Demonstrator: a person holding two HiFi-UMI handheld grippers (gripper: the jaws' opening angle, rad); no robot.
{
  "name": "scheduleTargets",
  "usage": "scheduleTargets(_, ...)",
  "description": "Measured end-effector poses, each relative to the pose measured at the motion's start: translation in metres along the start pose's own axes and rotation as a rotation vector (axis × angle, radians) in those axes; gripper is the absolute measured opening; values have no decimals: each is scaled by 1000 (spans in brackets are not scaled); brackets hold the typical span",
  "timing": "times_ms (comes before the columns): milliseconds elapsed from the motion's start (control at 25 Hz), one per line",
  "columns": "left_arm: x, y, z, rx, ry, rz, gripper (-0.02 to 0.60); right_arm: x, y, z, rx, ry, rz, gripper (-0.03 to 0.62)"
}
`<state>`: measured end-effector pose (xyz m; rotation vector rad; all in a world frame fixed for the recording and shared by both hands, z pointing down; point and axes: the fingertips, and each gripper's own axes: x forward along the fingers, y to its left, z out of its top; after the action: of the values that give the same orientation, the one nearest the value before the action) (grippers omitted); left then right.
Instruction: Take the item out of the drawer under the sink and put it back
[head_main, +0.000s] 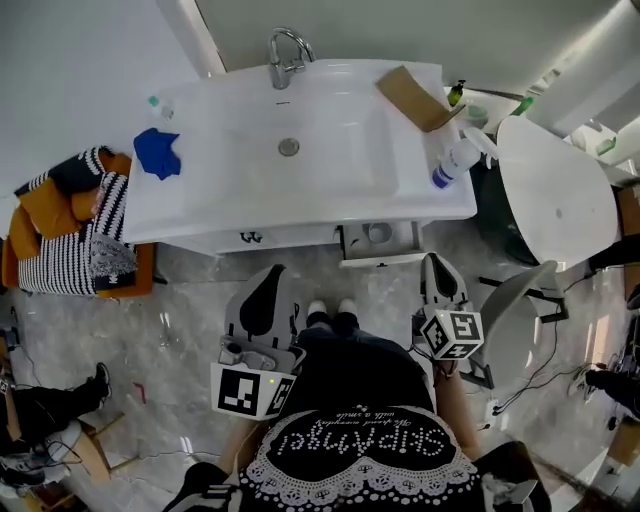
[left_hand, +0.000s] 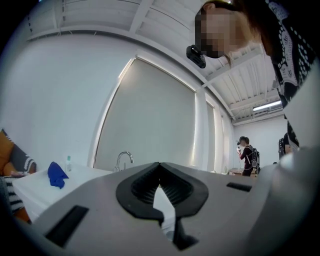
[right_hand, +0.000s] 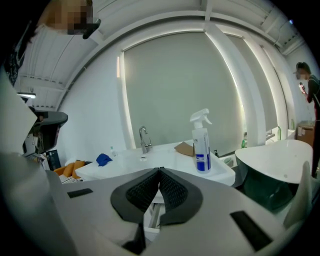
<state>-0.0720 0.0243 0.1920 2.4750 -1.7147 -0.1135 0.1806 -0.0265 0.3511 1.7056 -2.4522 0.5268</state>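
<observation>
Below the head camera, in front of the standing person, is one white sink (head_main: 340, 165) with one chrome faucet (head_main: 285, 55) at its back edge. On the sink's flat rim are one crumpled blue cloth (head_main: 158, 152) at the left, and one piece of brown cardboard (head_main: 415, 97) and one white spray bottle (head_main: 455, 160) with a blue label at the right. Under the sink's right half, one drawer (head_main: 380, 258) stands pulled open. One pale round item (head_main: 378, 233) lies inside it; what it is cannot be made out. There are two hand-held grippers, both close to the person's body and well apart from the drawer. The left hand-held gripper (left_hand: 159, 165) has its black ribbed pads meeting at the tips, with nothing between them. The right hand-held gripper (right_hand: 160, 171) is likewise closed tip to tip and empty, touching nothing
</observation>
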Motion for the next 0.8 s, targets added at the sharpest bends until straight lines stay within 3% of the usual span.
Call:
scheduleTargets(520,10,-34,7,32,-42,-32,5,-38,18,59,-42,-110,87,20)
scheduleTargets(800,10,-39,11,42,-74,-31,4,-51,37,82,-130,-153,125,20)
